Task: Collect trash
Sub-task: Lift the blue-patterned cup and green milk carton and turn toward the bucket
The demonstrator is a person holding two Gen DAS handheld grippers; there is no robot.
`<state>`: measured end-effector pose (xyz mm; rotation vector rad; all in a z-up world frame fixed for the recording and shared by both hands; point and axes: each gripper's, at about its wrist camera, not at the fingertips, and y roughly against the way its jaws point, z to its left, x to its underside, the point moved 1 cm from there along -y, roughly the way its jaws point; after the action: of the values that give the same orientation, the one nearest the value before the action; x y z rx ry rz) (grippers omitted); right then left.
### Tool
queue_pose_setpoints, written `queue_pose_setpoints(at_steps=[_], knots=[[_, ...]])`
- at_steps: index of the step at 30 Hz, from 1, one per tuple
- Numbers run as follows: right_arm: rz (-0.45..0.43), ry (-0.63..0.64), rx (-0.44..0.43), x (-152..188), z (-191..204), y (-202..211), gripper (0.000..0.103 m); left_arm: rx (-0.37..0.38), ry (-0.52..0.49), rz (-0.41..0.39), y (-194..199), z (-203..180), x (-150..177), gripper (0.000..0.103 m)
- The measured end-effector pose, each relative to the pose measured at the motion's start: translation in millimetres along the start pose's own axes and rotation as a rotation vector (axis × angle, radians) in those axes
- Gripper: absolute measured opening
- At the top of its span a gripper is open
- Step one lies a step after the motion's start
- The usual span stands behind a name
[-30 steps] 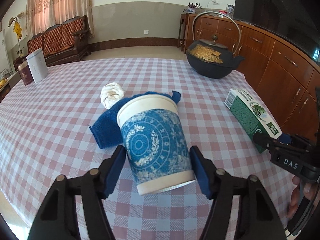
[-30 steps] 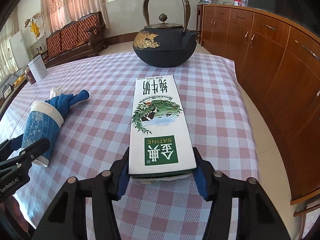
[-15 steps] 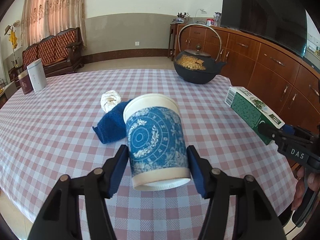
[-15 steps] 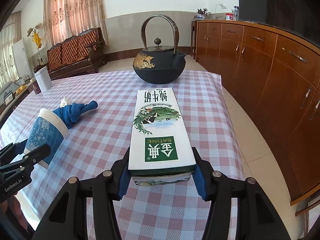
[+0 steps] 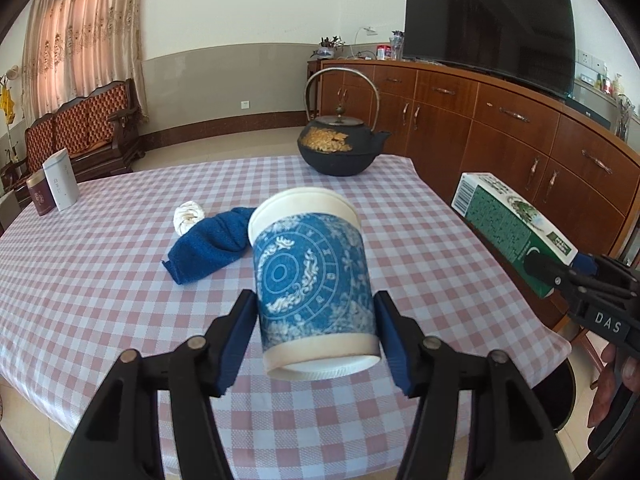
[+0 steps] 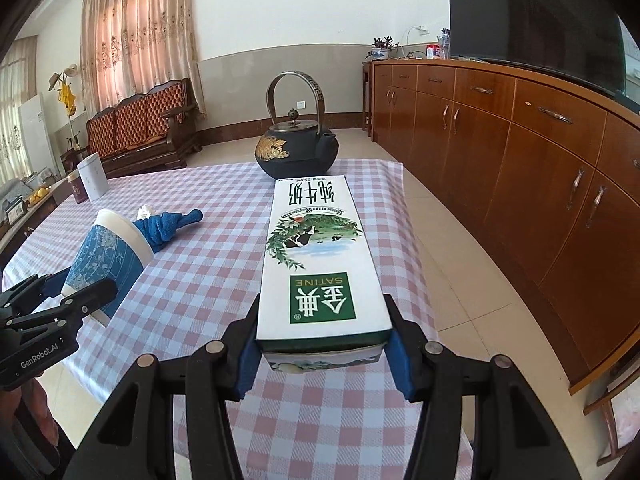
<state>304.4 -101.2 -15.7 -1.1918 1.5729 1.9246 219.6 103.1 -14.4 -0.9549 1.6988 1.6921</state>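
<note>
My left gripper (image 5: 316, 340) is shut on a blue-patterned paper cup (image 5: 312, 276), held in the air above the checked table's near edge; the cup also shows in the right wrist view (image 6: 108, 256). My right gripper (image 6: 322, 354) is shut on a green and white milk carton (image 6: 320, 256), held above the table's right side; the carton also shows in the left wrist view (image 5: 508, 224). A crumpled white paper ball (image 5: 188, 216) lies on the table beside a blue cloth (image 5: 212, 244).
A black iron teapot (image 5: 340, 148) stands at the table's far right. Two tins (image 5: 56, 184) stand at the far left. A wooden sideboard (image 6: 520, 152) runs along the right, with a TV on it. A wooden sofa (image 5: 80, 128) stands by the far wall.
Both grippers have lifted and pulled back toward the table's near edge, carrying the cup and the carton. The table things look farther away and lower.
</note>
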Motion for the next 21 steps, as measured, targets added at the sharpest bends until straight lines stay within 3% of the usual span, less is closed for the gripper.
queue_pose_setpoints(at_steps=[8, 21], knots=[[-0.033, -0.039, 0.054, 24, -31, 55, 0.056, 0.060, -0.048, -0.014, 19, -36, 8, 0.061], [-0.047, -0.122, 0.153, 57, -80, 107, 0.056, 0.168, -0.129, -0.023, 34, -101, 14, 0.061]])
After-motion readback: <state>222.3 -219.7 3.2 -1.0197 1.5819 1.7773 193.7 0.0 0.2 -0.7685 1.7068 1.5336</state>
